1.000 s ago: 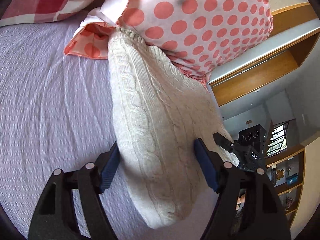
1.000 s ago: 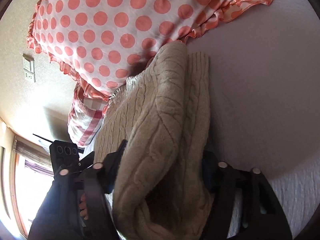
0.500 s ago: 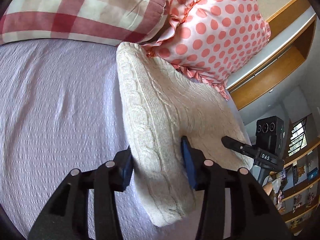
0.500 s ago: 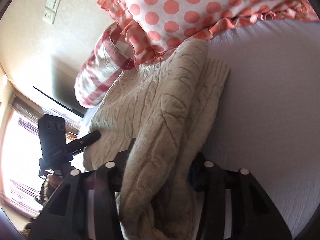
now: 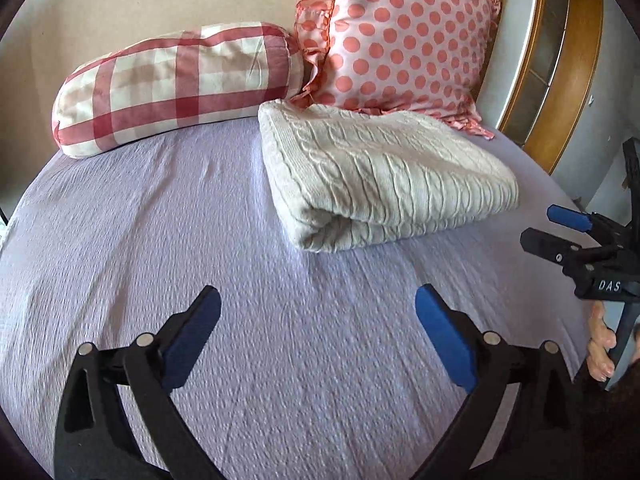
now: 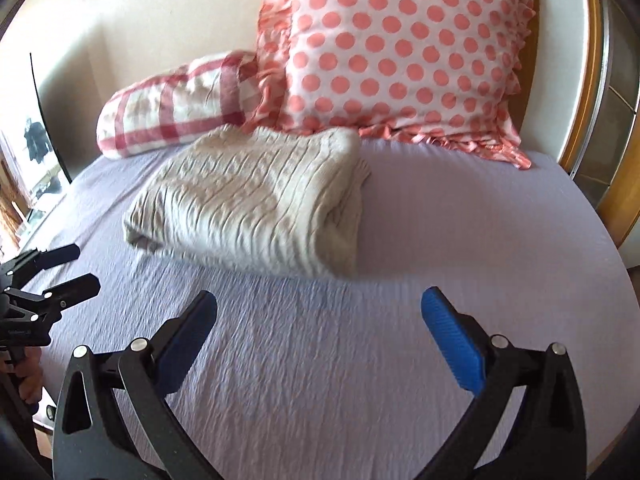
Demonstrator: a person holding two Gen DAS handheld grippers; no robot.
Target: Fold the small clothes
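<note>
Nearest in each wrist view are the tongs themselves: the left gripper (image 5: 318, 316) stands with its blue pads spread wide, holding nothing and touching nothing, above the lilac bedsheet (image 5: 120, 248); the right gripper (image 6: 319, 318) is just as wide apart and just as empty over the same sheet. The folding looks finished for this piece, so the step in hand is a clean let-go. To do it well, I would keep both sets of fingers wide and draw them straight away from the bundle, so no pad snags a knit loop and drags the top layer open. Beyond the tips, well apart from both, the cream cable-knit sweater (image 5: 384, 172) lies folded into a thick, squarish bundle on the sheet. Behind it its far edge seems to reach the polka-dot pillow (image 5: 404, 36), with the checked pillow (image 5: 176, 80) just to the left.
</note>
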